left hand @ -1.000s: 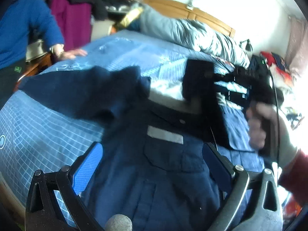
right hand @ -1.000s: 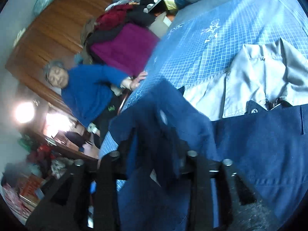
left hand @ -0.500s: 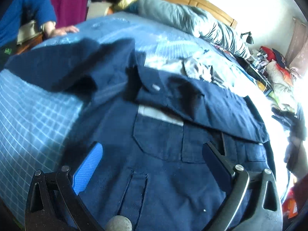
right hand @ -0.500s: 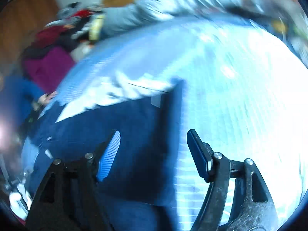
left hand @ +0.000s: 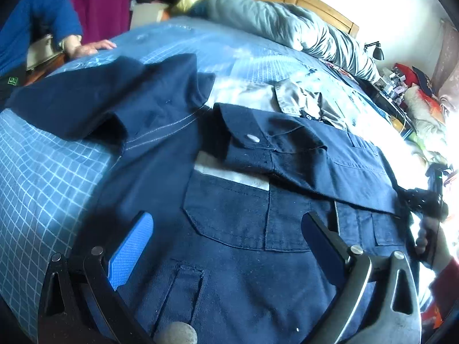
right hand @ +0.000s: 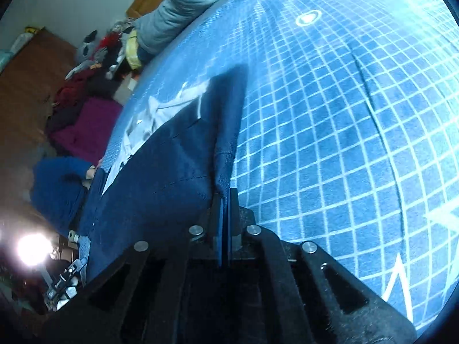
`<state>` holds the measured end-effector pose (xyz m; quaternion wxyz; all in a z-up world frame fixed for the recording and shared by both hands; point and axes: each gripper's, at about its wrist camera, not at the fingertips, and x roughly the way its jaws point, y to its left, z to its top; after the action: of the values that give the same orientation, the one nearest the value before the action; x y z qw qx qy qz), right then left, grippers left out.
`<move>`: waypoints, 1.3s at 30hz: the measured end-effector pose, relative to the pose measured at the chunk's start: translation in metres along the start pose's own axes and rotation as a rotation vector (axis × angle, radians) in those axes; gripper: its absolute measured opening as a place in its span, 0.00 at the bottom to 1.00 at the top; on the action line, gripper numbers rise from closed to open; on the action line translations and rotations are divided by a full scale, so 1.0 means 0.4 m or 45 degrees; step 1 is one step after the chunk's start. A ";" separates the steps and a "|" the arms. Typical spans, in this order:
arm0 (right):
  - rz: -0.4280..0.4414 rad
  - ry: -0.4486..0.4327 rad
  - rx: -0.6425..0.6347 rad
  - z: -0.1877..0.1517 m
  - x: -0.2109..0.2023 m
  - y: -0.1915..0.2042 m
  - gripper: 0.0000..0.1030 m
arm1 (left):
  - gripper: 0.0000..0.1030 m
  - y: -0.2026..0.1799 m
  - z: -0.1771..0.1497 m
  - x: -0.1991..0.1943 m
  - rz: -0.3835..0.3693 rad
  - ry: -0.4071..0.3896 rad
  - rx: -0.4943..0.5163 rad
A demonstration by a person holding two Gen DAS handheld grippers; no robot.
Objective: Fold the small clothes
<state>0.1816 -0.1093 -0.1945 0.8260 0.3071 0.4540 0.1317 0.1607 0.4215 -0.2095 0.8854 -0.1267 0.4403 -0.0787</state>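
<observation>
A navy work jacket (left hand: 229,209) lies front up on the blue checked bedspread (left hand: 43,172). One sleeve (left hand: 301,154) is folded across its chest. My left gripper (left hand: 226,238) hovers open just above the chest pocket, with nothing between its blue pads. In the right wrist view my right gripper (right hand: 225,200) is shut on the side edge of the navy jacket (right hand: 172,166), where cloth meets the bedspread (right hand: 330,143). From the left wrist view, the right gripper (left hand: 427,200) shows at the jacket's far right edge, held by a hand.
A pale grey garment (left hand: 298,100) lies partly under the jacket's far side. A person in a blue sweater (left hand: 37,20) rests a hand (left hand: 89,47) on the bed's left edge. A grey duvet (left hand: 287,25) is bunched along the wooden headboard. Clutter fills the right bedside.
My right gripper laid the sleeve across the chest, opened, moved to the jacket's right edge and shut on it. My left gripper stayed open and came closer to the jacket.
</observation>
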 end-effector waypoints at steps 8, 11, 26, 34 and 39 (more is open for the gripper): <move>-0.195 -0.211 -0.123 -0.040 -0.154 0.077 0.58 | 1.00 0.005 0.026 -0.014 0.020 -0.034 0.025; -0.187 -0.287 -0.155 -0.081 -0.201 0.126 0.58 | 1.00 0.069 0.033 -0.031 0.060 -0.055 -0.031; -0.061 0.223 -0.835 -0.418 0.107 0.547 0.63 | 1.00 0.693 0.228 -0.126 0.179 -0.186 -0.524; -0.069 0.267 -0.835 -0.437 0.126 0.514 0.71 | 1.00 0.982 0.269 -0.046 -0.186 -0.193 -0.988; -0.101 0.258 -0.896 -0.460 0.142 0.531 0.78 | 0.99 1.015 0.319 -0.011 -0.229 -0.182 -0.978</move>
<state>0.0733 0.1550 -0.1728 0.8364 -0.0283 0.4721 0.2772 0.2713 0.8302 -0.2512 0.7916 -0.4917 0.3619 0.0233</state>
